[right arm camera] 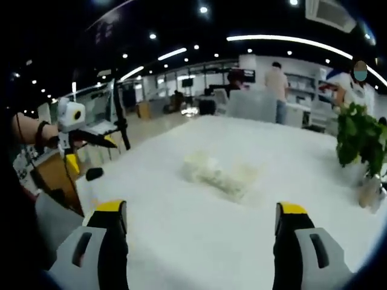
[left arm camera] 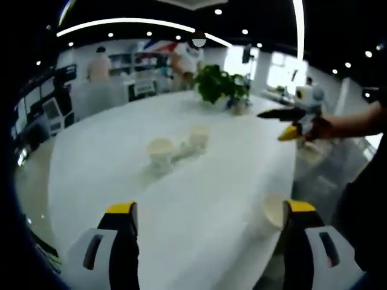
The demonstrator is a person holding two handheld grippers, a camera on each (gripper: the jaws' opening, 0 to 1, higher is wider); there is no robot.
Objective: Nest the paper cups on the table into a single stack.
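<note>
Two paper cups (left arm camera: pixel 179 145) seen mid white worktop (left arm camera: pixel 109 157), third cup (left arm camera: pixel 272 211) at its edge, potted plant (left arm camera: pixel 221 84) behind, left gripper (left arm camera: pixel 208 211) and right gripper (right arm camera: pixel 199 217) held wide open, empty.

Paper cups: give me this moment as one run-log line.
phase: approach | left gripper: open, empty | right gripper: open, empty | paper cups: unstacked on white table | potted plant: far edge
</note>
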